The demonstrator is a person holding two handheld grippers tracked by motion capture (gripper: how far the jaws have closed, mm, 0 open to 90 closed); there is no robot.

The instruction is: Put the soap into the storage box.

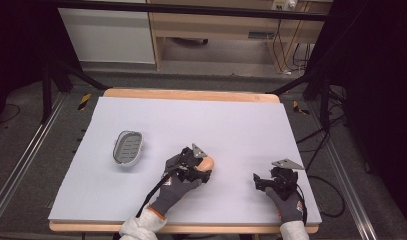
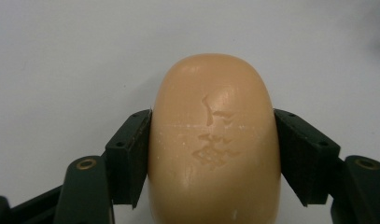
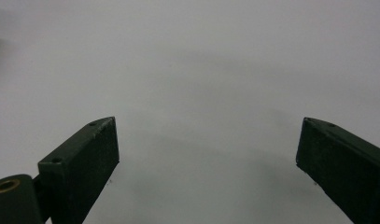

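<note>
A peach-coloured bar of soap (image 2: 213, 140) with stamped characters sits between the two black jaws of my left gripper (image 2: 212, 158), which press on its two sides. From above, the soap (image 1: 209, 162) peeks out past the left gripper (image 1: 201, 169) near the middle of the white table. A grey oval soap dish (image 1: 128, 148) with a slotted floor lies to the left of it, apart. My right gripper (image 1: 260, 181) rests low at the front right, open, with bare table between its jaws (image 3: 206, 154).
The white table top (image 1: 231, 125) has a wooden edge at the back and front. Beyond it stand a wooden desk (image 1: 216, 25), black frame legs and floor cables. Grey-gloved hands hold both grippers.
</note>
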